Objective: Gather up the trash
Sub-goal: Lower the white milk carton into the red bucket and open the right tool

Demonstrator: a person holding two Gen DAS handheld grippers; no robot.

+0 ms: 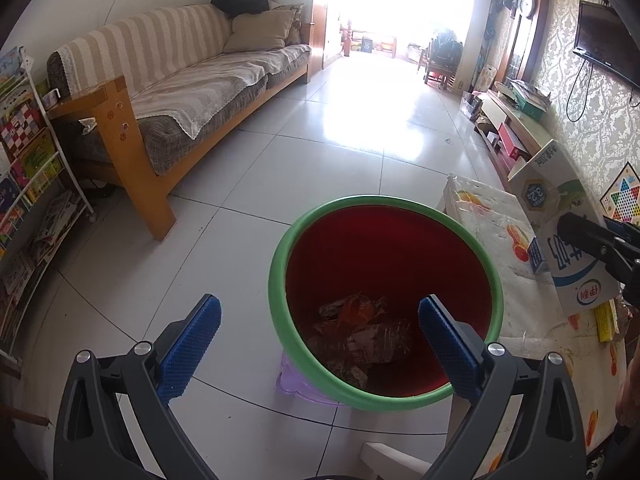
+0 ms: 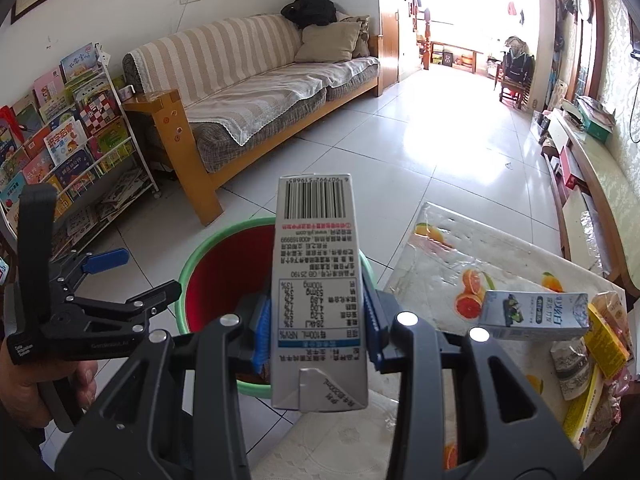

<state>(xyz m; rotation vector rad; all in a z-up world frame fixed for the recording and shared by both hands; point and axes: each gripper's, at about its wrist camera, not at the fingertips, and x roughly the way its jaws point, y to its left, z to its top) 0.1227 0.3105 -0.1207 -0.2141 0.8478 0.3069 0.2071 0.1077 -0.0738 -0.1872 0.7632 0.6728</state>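
- Your right gripper (image 2: 316, 332) fingers clamp the carton (image 2: 318, 280) mid-body, above the bin (image 2: 200, 276).
- Left gripper (image 1: 320, 336) fingers wide open, empty.
- Carton probably empty: light, crushable, stiffest at edges.

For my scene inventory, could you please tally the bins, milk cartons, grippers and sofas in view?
Bin: 1
Milk carton: 1
Grippers: 2, the left gripper open over the bin, the right gripper shut on the milk carton
Sofa: 1
Total: 5
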